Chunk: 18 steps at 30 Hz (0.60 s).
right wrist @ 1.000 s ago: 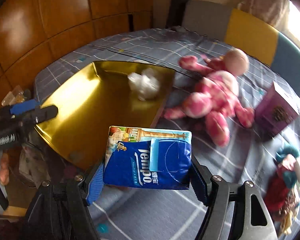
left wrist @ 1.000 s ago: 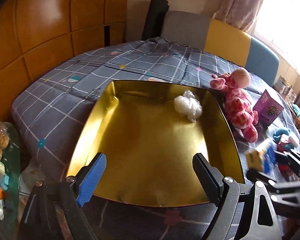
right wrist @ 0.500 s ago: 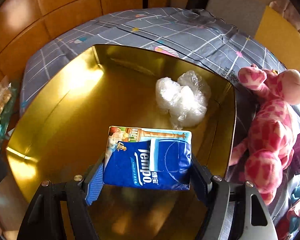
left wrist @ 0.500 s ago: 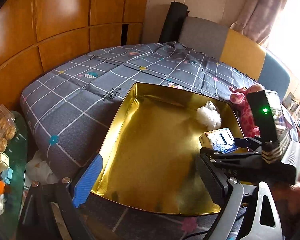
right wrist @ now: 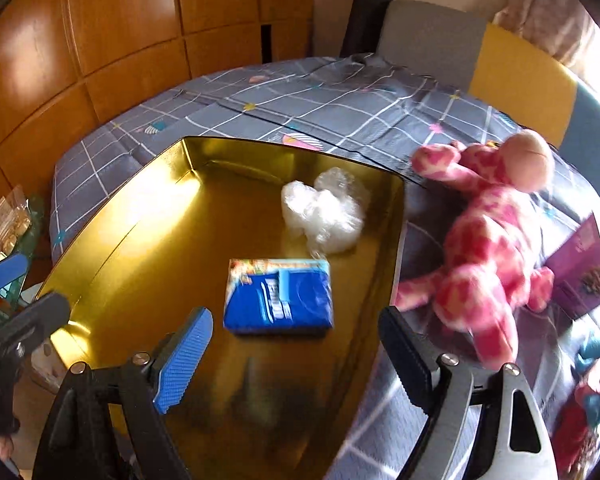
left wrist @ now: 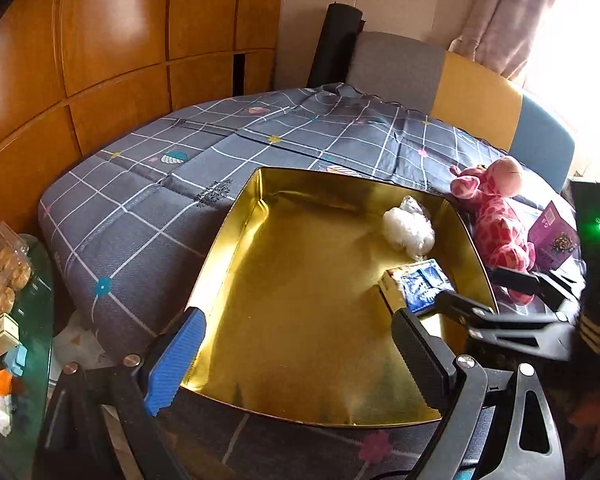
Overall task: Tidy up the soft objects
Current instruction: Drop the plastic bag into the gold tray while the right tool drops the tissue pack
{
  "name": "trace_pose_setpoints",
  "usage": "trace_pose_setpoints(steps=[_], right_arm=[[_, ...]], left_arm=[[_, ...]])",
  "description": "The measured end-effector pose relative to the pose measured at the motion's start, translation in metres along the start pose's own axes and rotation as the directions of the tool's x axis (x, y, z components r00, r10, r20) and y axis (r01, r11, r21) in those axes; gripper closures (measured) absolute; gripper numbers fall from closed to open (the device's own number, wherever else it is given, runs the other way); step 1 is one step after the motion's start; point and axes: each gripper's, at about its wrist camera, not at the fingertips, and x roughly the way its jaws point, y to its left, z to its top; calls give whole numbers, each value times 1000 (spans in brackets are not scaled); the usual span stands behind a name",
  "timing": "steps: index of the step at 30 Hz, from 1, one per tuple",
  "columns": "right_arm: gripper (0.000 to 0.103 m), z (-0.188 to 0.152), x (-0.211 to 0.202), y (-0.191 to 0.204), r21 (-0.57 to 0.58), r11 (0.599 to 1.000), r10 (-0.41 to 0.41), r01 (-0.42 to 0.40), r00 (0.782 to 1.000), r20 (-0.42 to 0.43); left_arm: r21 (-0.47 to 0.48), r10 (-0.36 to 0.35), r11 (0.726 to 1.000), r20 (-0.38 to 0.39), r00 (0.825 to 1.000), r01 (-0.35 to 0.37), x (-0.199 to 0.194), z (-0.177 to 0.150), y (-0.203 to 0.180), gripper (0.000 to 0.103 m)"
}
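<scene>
Nearest us, our right hand-held gripper (right wrist: 292, 354) has just been opening and now stands spread with nothing between its pads; the blue tissue pack (right wrist: 279, 295) lies flat on the floor of the gold tray (right wrist: 112, 216), just ahead of the fingertips and free of them, its long axis running across the gripper's line. Our left hand-held gripper (left wrist: 296, 354) hovers over the tray's near edge, also spread wide and empty. Beyond the pack, almost touching its far edge, sits the crumpled clear plastic bag (right wrist: 324, 214), also in the tray. Outside the tray, on the checked bed cover (right wrist: 300, 96), lies the pink plush giraffe (right wrist: 496, 248), to the right and nearer our right hand, probably the next pick.
</scene>
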Motion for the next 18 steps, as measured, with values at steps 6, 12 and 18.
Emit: trace_pose_setpoints(steps=[6,12,18], right_arm=[[17,-24,-29,-10,56,997,-57,54,997,58],[17,-47,-52,-28,106,990,-100,92,992,78],[17,-69,-66,-46,133,983,-133,123,989,70]], left_arm=[[29,-25,999,20,999,24,-9,-1,-12,9],[74,-56,996,32,998,53,-18,-5,-28,9],[95,-72,993,37,997,68,-25,-10,-41,9]])
